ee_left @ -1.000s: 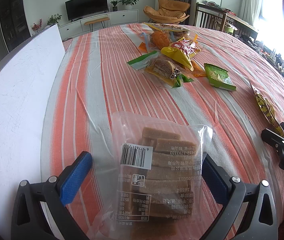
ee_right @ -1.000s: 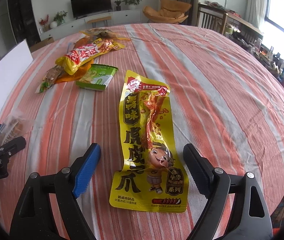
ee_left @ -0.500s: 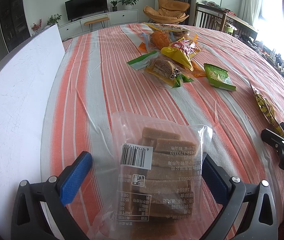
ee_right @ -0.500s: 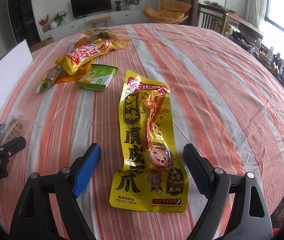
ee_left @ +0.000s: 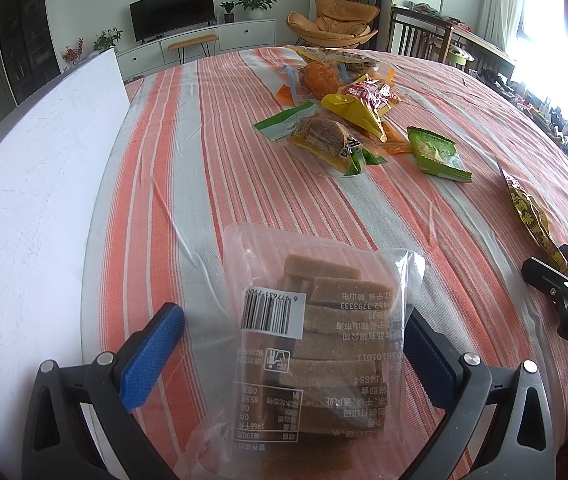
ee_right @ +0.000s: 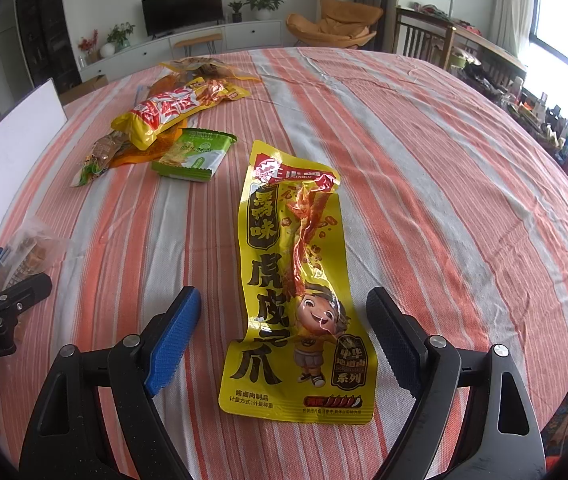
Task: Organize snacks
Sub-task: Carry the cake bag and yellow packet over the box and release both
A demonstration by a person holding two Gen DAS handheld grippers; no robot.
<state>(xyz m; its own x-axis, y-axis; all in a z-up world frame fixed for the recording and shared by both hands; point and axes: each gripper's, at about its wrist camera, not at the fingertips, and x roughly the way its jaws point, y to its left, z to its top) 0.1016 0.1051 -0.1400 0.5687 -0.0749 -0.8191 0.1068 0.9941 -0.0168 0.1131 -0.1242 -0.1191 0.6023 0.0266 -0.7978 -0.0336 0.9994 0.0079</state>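
A clear bag of brown cake slices [ee_left: 316, 344] lies on the striped tablecloth between the open fingers of my left gripper [ee_left: 292, 344]; the fingers stand apart from it. A long yellow snack packet [ee_right: 296, 288] lies flat between the open fingers of my right gripper [ee_right: 284, 328]. A pile of snack packs [ee_left: 344, 112] lies farther up the table, with a green packet [ee_left: 438, 152] beside it. The pile also shows in the right wrist view [ee_right: 172, 116].
A white board [ee_left: 32, 200] lies along the left side of the table. The right gripper shows at the right edge of the left wrist view [ee_left: 564, 292]. A TV cabinet, armchair and chairs stand beyond the table's far edge.
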